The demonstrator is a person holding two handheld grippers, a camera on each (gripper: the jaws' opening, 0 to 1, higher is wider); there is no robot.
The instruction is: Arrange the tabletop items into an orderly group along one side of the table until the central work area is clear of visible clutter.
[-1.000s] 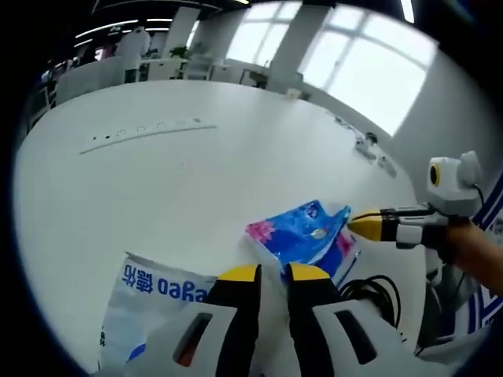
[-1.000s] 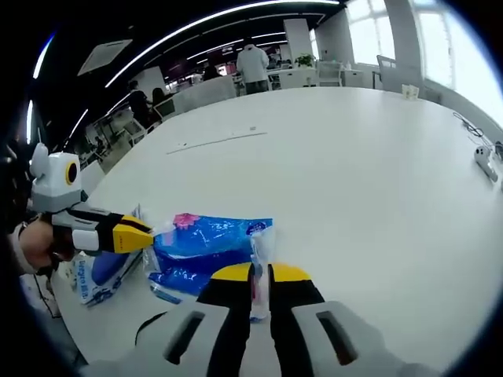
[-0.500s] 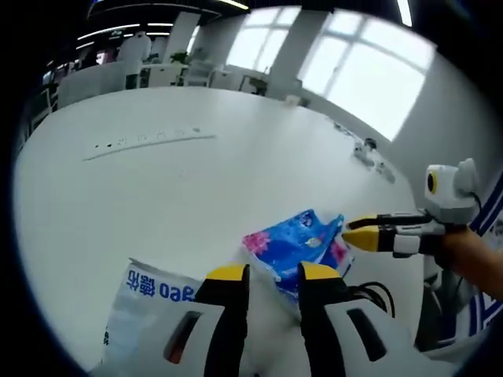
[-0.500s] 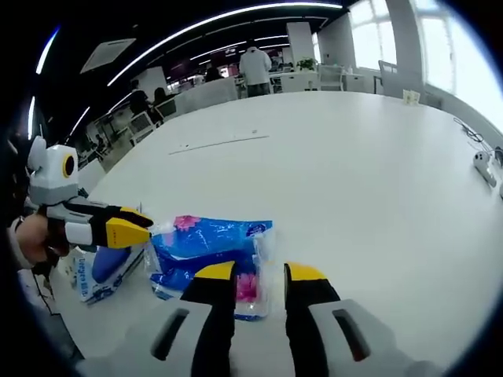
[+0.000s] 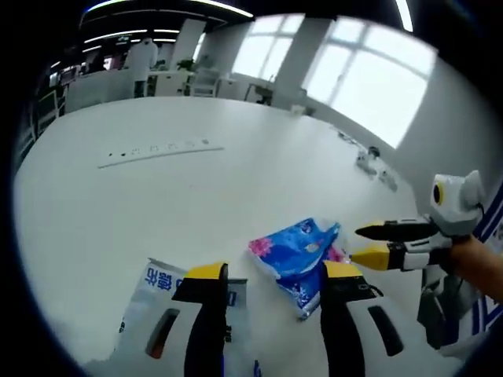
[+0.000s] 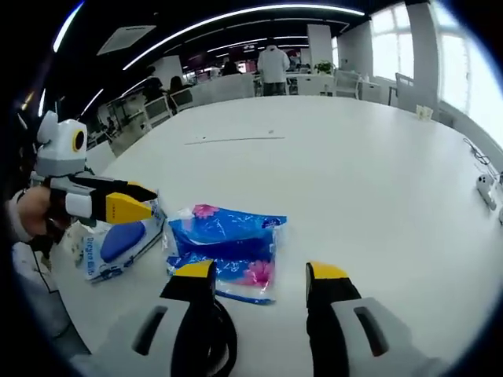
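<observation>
2 soft packs lie on the white tabletop (image 6: pixel 369 165): 1 blue plastic tissue pack with pink flowers (image 6: pixel 226 251) and 1 white plastic pack with blue print and a blue oval window (image 6: pixel 118 245). 1 black cable loop (image 6: pixel 222 345) lies at the table's near edge, and 1 long white power strip (image 5: pixel 161 151) sits far out ahead on the table.

Both packs are sealed wrappers; what is inside them cannot be made out, apart from a blue shape behind the white pack's window.

In the right gripper view, the right gripper (image 6: pixel 261 272) has its 2 yellow-tipped jaws spread wide apart, holding nothing. The blue tissue pack lies just ahead of the jaws, reaching from in front of the left jaw into the gap, with no clear contact. The black cable loop sits beside the left jaw's base. The left gripper (image 6: pixel 145 206) comes in from the left, its yellow tips hovering over the white pack's near edge, just beside the blue pack.

In the left gripper view, the left gripper (image 5: pixel 273 270) also stands wide open and empty. The white pack (image 5: pixel 169 302) lies under and behind its left jaw, and the blue tissue pack (image 5: pixel 297 253) lies in the gap ahead, nearer the right jaw. The right gripper (image 5: pixel 369 243) enters from the right, jaws parted, its tips just beside the blue pack's far corner.
</observation>
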